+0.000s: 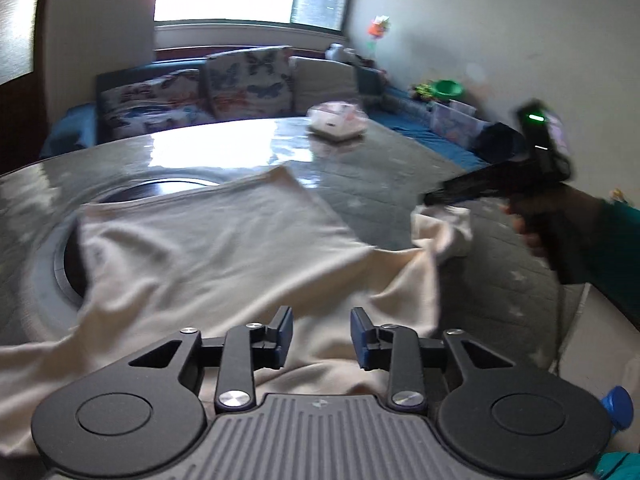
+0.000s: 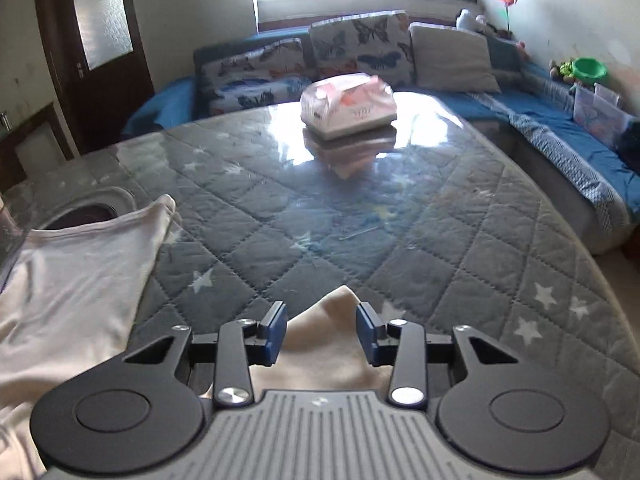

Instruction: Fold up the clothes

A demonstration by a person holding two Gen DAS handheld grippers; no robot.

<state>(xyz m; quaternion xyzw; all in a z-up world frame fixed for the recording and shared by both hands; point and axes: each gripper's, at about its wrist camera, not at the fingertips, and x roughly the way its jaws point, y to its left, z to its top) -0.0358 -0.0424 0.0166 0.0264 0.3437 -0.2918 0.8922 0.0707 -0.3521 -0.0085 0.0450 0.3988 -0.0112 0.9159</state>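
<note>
- On the desk (image 2: 400, 216), covered with a glossy quilted star-print sheet, a cream shirt (image 1: 224, 248) is spread, partly over a round dark opening (image 1: 160, 186).
- Just beyond and beneath the left gripper (image 1: 322, 330) the shirt's near edge is seen; the blue pads stand partly apart, cloth lies below the gap, and no grip is shown.
- At the shirt's right corner the right gripper (image 2: 322, 322) is found; its pads are partly apart with a peak of cloth between them, not visibly pressed.
- From the left wrist view, that corner is seen bunched right at the right gripper's tip.
- Near the desk's far edge, well apart from the shirt, a wrapped packet (image 2: 348, 102) is seen.
- No writing can be read.
</note>
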